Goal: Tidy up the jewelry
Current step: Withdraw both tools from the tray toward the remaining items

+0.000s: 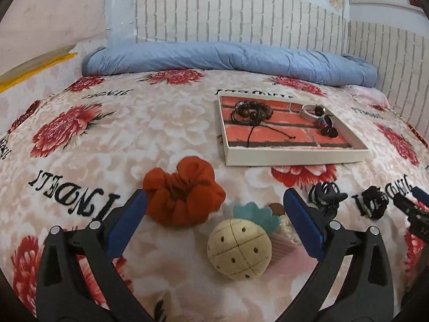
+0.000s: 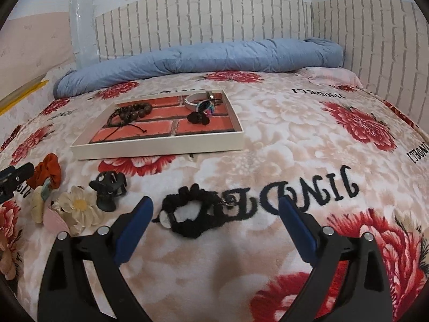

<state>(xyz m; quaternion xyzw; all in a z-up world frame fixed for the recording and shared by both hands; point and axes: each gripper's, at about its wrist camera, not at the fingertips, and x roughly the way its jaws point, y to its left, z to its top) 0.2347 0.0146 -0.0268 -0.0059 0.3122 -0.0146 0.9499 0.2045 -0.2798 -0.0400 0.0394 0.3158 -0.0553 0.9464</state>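
Tray (image 2: 158,147) edge ahead, black scrunchie (image 2: 193,214) between spread right jaws, left jaws spread

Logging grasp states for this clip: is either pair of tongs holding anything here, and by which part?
Nothing is held. The left tongs and the right tongs are both open above the bedspread, touching no item.

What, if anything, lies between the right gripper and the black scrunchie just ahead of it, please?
Nothing visible does. The right gripper is open, and the black scrunchie lies on bare blanket just ahead of its fingers; the black claw clip sits off to the left.
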